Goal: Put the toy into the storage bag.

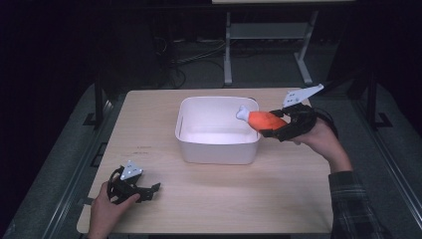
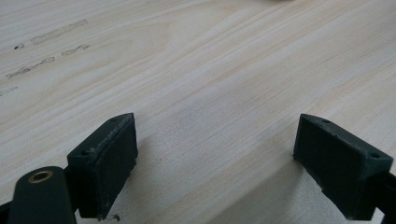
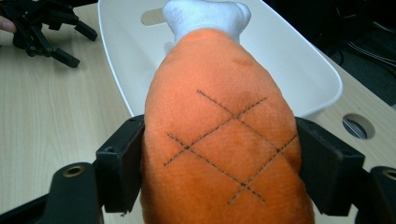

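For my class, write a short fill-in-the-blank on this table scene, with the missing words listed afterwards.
1. The right tool grips an orange plush ____.
2. The plush's white end hangs over the white ____.
3. The left tool rests on the wooden table with jaws ____.

Missing words: drumstick; tub; open
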Motion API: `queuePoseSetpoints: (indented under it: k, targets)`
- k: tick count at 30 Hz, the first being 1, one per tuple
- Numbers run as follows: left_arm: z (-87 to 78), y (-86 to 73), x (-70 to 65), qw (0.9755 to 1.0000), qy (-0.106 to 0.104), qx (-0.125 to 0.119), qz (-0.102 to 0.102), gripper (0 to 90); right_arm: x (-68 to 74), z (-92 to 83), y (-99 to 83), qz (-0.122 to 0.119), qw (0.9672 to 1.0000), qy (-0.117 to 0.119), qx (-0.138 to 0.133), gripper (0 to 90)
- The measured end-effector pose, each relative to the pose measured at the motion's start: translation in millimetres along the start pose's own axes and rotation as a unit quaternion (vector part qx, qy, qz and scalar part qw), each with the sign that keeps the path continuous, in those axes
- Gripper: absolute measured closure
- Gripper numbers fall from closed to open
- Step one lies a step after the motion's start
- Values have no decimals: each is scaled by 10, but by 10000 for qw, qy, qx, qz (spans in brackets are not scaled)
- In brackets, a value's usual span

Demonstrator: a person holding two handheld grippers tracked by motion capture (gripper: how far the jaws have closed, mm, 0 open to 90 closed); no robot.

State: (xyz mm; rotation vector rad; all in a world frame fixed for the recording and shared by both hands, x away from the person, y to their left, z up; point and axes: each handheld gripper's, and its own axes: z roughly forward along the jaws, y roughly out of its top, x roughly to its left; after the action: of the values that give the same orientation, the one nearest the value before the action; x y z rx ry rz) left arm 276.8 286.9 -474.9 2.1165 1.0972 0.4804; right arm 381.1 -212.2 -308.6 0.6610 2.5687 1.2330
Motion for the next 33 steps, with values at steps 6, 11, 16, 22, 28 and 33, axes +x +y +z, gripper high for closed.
queuePoseSetpoints:
  k: [6,11,16,22,28,33]
  targets:
    - [0,0,-1,10000,0,-3,-4,128,31,133,165,-169,9998,103,98,241]
    - [1,0,-2,10000,-1,-10,-11,128,43,254,293,-275,9993,230,133,241]
    - [2,0,-2,10000,1,-15,-17,128,58,386,418,-412,9980,440,179,241]
    - [2,-1,-2,10000,1,-17,-18,128,99,576,567,-619,9952,692,325,241]
    - [2,-1,-1,10000,7,-12,-12,128,163,756,672,-745,9924,898,393,239]
    - [2,-1,-2,10000,7,-14,-13,128,208,886,737,-854,9901,995,494,238]
